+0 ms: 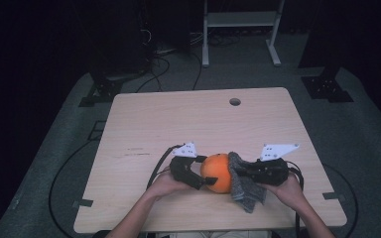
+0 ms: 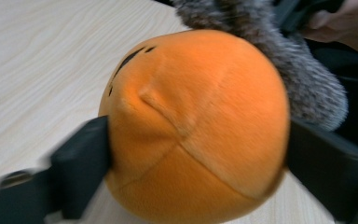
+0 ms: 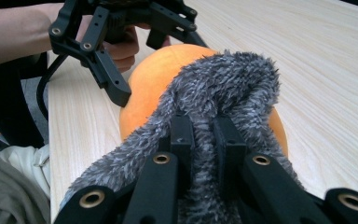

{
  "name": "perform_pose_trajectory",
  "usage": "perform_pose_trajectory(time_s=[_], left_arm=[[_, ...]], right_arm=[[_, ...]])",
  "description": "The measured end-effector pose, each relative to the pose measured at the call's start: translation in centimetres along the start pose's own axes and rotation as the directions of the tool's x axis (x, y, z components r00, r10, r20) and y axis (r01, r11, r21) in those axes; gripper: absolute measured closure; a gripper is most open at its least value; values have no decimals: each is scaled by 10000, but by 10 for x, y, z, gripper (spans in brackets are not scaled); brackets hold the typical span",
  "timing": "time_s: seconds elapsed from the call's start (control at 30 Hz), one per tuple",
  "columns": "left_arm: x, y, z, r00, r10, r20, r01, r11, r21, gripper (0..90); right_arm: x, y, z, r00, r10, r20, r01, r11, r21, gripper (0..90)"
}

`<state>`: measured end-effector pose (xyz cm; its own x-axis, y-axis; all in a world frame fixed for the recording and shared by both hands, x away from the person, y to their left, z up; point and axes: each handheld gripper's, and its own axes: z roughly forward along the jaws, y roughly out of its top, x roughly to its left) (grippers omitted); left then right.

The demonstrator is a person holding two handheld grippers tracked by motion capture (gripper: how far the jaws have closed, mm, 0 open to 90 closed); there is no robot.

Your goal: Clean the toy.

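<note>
High view: a person sat at the near edge of a light wood table point(image 1: 144, 119), w/ a gripper in each hand. Left gripper point(image 1: 209, 181) came in from the left; its two black jaws stood wide apart, one on either side of a round orange plush ball point(image 1: 217, 171), pads pressed against the ball's flanks, i.e. clamped on it. The ball sat on the table near the near edge, approx. mid-width, between the two grippers. Right gripper point(image 1: 239, 168) came in from the right; its jaws were pinched together on a grey fuzzy cloth point(image 1: 245, 191), which lay draped against the right side of the ball and hung down to the tabletop on the near-right. Grey three-cornered plates stood above both grippers. A round hole point(image 1: 234, 101) lay in the table's far part, well apart from the work.

Left gripper view: ball point(image 2: 196, 126) seen close up, seams and small black marks visible; one jaw touched each side; cloth point(image 2: 303, 79) lay against its far-right part.

Right gripper view: both jaws closed tight w/ a fold of cloth point(image 3: 223, 93) between them; cloth rose over the ball point(image 3: 154, 79) behind it. Left gripper point(image 3: 168, 70) showed beyond, held by the left hand point(image 3: 121, 44), one jaw tip touching the ball's side.
</note>
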<state>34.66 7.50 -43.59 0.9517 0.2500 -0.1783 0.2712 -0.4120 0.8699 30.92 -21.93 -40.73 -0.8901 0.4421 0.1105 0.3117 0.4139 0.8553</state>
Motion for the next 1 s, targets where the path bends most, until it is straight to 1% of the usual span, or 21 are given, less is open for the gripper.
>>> perform_pose_trajectory(time_s=[0.03, 0.1, 0.17, 0.23, 0.3, 0.37, 0.4, 0.43, 0.47, 0.53, 0.57, 0.6, 0.63, 0.7, 0.77, 0.8, 0.83, 0.87, 0.93, 0.97, 1.0], left_arm=[[-2, 1, -1, 9998, 131, -122, -132, 9999, -67, 260], [-4, 6, -4, 10000, -58, 71, 61, 9992, -388, 417], [-6, 11, -10, 9995, -149, 269, 166, 9976, -665, 437], [-6, 14, -14, 9995, -112, 309, 134, 9974, -710, 438], [-8, 18, -20, 9999, 16, 134, -6, 9971, -766, 442], [-7, 18, -24, 10000, -62, 24, 64, 9964, -847, 450], [-3, 18, -29, 9992, -396, 107, 403, 9958, -821, 452], [-3, 18, -29, 9992, -396, 107, 403, 9958, -821, 452], [-1, 18, -30, 9990, -455, 50, 458, 9957, -804, 452], [0, 16, -32, 9990, -436, -60, 431, 9963, -738, 452], [0, 16, -32, 9991, -420, -101, 412, 9970, -657, 452], [1, 15, -31, 9990, -435, -117, 427, 9973, -589, 452], [2, 14, -31, 9991, -417, -125, 411, 9979, -493, 452], [2, 13, -31, 9989, -445, -159, 437, 9978, -505, 452], [0, 14, -30, 9993, -221, -305, 211, 9993, -322, 452], [-2, 15, -27, 9991, -101, -408, 95, 9998, -152, 449], [-2, 15, -27, 9991, -101, -408, 95, 9998, -152, 446], [-5, 16, -22, 9988, -2, -492, -2, 10000, -80, 440], [-7, 18, -19, 9984, 104, -551, -107, 9999, -53, 435], [-9, 19, -17, 9982, 140, -590, -143, 9999, -41, 429], [-12, 21, -13, 9976, 213, -660, -213, 9998, 5, 403]], right_arm=[[-1, -1, -1, 10000, 2, 14, -2, 10000, -25, 799], [-4, -4, -7, 9994, 331, -36, -333, 9985, -435, 798], [-3, -2, -11, 9989, 444, -116, -451, 9961, -762, 798], [-2, 1, -13, 9995, 315, -91, -321, 9965, -776, 798], [0, 7, -13, 9998, 166, -96, -174, 9962, -849, 798], [-1, 11, -9, 9997, 214, -80, -220, 9954, -933, 792], [-3, 9, -6, 9992, 342, -187, -360, 9939, -1040, 792], [-3, 9, -6, 9992, 342, -187, -360, 9939, -1040, 792], [-5, 5, 0, 9983, 534, -246, -556, 9936, -979, 792], [-6, 3, 3, 9981, 582, -222, -600, 9940, -913, 792], [-8, -2, 7, 9974, 694, -213, -708, 9947, -749, 793], [-11, -10, 12, 9963, 854, -131, -858, 9958, -317, 793], [-11, -10, 12, 9963, 854, -131, -858, 9958, -317, 793], [-11, -14, 16, 9981, 538, 285, -549, 9978, 374, 792], [-12, -17, 14, 9975, 671, 239, -682, 9966, 465, 794], [-11, -16, 9, 9974, 702, 157, -705, 9973, 189, 794], [-11, -16, 9, 9974, 702, 157, -705, 9973, 189, 794], [-6, -10, 2, 9971, 742, -171, -749, 9963, -412, 794], [-3, -6, 1, 9972, 686, -294, -704, 9953, -659, 794], [3, 1, -1, 9980, 507, -383, -542, 9940, -952, 793], [10, 12, -1, 9992, 104, -386, -150, 9926, -1204, 793]])
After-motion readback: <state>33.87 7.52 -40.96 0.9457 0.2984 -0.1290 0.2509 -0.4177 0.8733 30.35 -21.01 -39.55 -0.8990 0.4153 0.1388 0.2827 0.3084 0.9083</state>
